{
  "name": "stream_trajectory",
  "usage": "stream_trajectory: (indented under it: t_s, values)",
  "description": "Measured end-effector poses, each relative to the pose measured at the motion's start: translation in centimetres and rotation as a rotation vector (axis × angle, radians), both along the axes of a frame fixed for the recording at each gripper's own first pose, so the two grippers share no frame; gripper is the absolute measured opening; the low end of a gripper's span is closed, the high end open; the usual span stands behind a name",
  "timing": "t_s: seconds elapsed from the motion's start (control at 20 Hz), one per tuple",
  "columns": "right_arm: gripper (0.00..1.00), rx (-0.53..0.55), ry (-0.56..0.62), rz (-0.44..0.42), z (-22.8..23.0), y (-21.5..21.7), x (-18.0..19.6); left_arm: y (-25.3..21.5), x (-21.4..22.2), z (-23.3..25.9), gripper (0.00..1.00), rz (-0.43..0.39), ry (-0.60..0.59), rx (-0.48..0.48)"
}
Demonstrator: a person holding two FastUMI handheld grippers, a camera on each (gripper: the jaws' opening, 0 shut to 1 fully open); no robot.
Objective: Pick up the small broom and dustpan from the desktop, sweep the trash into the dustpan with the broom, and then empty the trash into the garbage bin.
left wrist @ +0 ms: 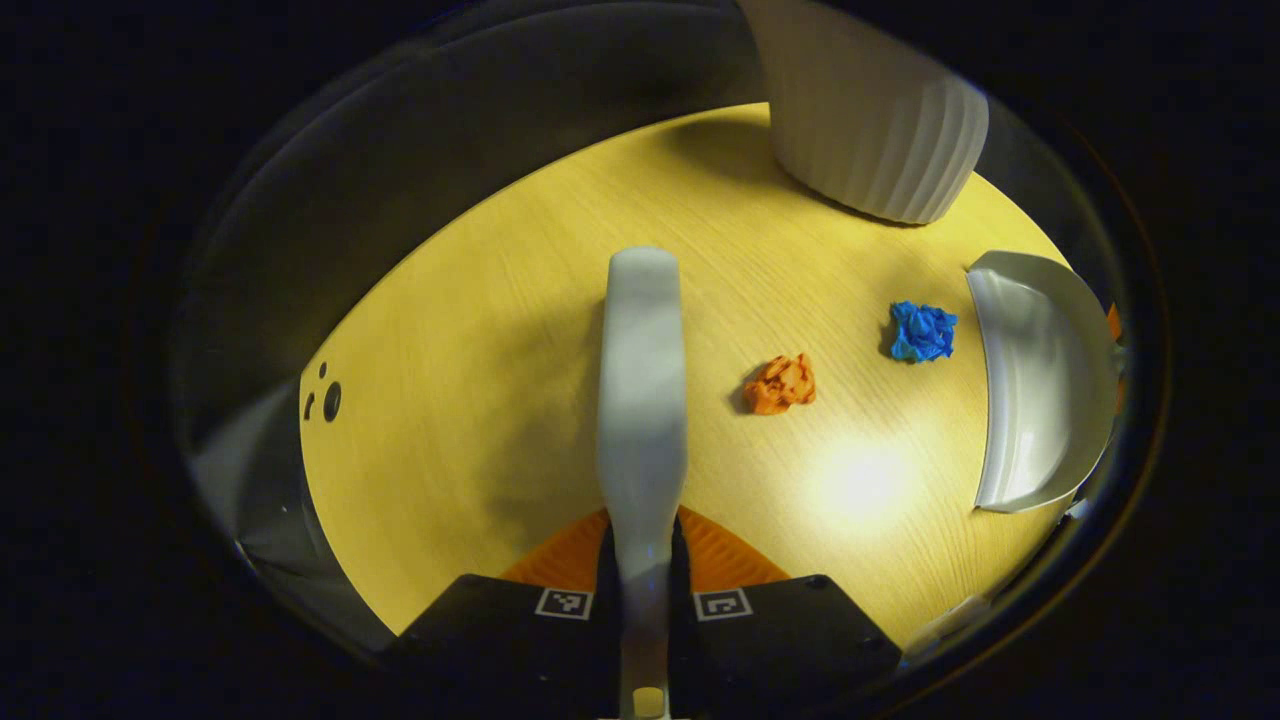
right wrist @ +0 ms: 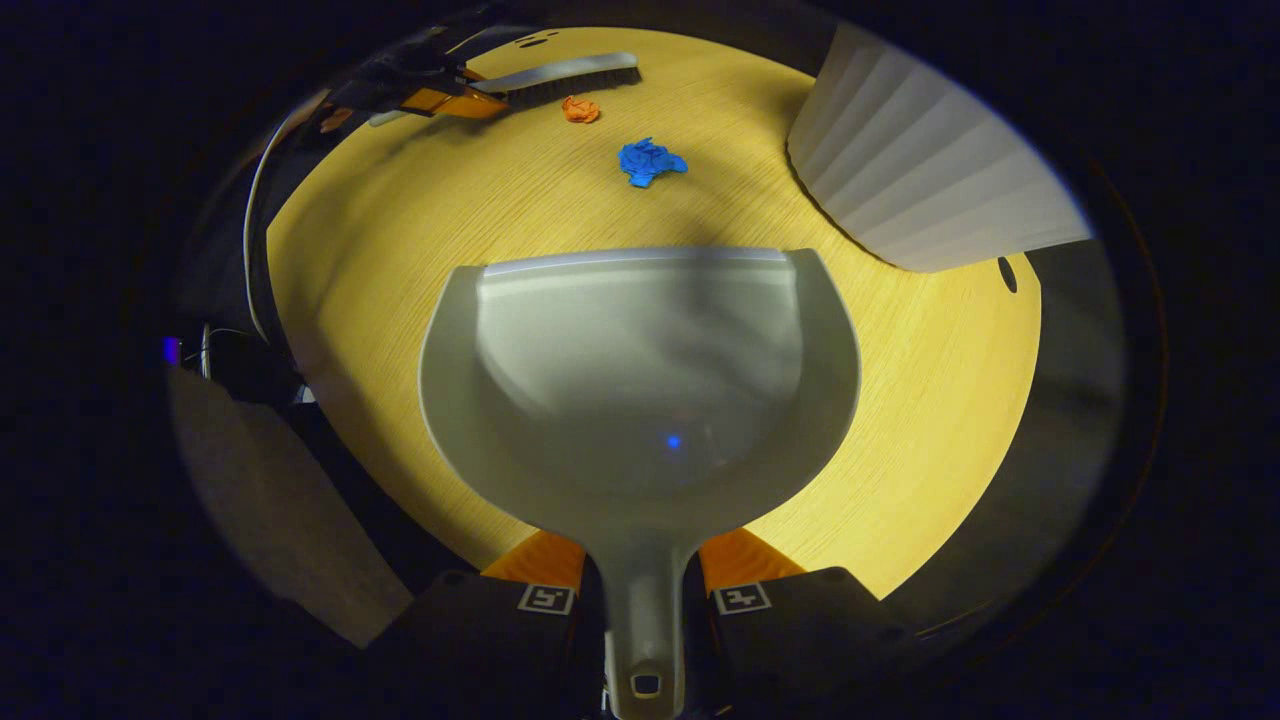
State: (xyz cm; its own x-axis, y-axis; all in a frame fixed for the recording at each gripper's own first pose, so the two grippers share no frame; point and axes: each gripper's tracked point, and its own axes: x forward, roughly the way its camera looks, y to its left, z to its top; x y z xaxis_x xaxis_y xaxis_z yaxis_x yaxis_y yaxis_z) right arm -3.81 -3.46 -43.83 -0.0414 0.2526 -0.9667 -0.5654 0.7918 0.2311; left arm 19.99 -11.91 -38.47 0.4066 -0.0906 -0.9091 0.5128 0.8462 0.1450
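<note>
My left gripper (left wrist: 643,560) is shut on the handle of the small grey broom (left wrist: 642,400), which points forward over the yellow desktop (left wrist: 480,330). An orange paper wad (left wrist: 781,384) lies just right of the broom and a blue wad (left wrist: 922,332) farther right, near the dustpan (left wrist: 1040,390). My right gripper (right wrist: 642,580) is shut on the grey dustpan's (right wrist: 640,380) handle, its lip on the desk facing the blue wad (right wrist: 650,161) and orange wad (right wrist: 580,109). The broom (right wrist: 560,80) and the left gripper (right wrist: 440,98) show at the far side.
A white ribbed garbage bin (left wrist: 870,120) stands at the desk's far side, also visible at upper right in the right gripper view as the bin (right wrist: 920,170). Small dark holes (left wrist: 330,400) mark the desktop near its left edge. The desk's rim curves around both views.
</note>
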Motion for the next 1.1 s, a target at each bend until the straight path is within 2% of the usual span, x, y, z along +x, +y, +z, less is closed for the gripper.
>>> stream_trajectory:
  t_s: [0.2,0.35,0.55,0.75,0.9,1.1]
  values:
    - [0.36,0.002,-0.013,0.017,-0.5,0.0,0.2,-5.6,-1.8,0.3,0.22,-0.123,0.035,-0.061]
    - [0.36,0.007,-0.016,0.029,-0.7,-0.1,0.1,-10.9,-5.1,0.5,0.22,-0.218,0.114,-0.164]
    - [0.39,0.005,-0.024,0.045,-1.2,-0.3,0.1,-15.4,-10.2,2.1,0.22,-0.315,0.247,-0.319]
    - [0.33,0.011,-0.039,0.04,-1.3,-0.1,0.3,-16.1,-12.9,2.9,0.22,-0.321,0.32,-0.402]
    - [0.36,0.031,-0.074,0.013,-1.7,0.2,0.3,-16.3,-14.2,3.5,0.22,-0.31,0.354,-0.44]
    - [0.36,0.063,-0.139,-0.113,-2.0,1.7,-0.8,-15.3,-15.1,5.1,0.22,-0.264,0.321,-0.47]
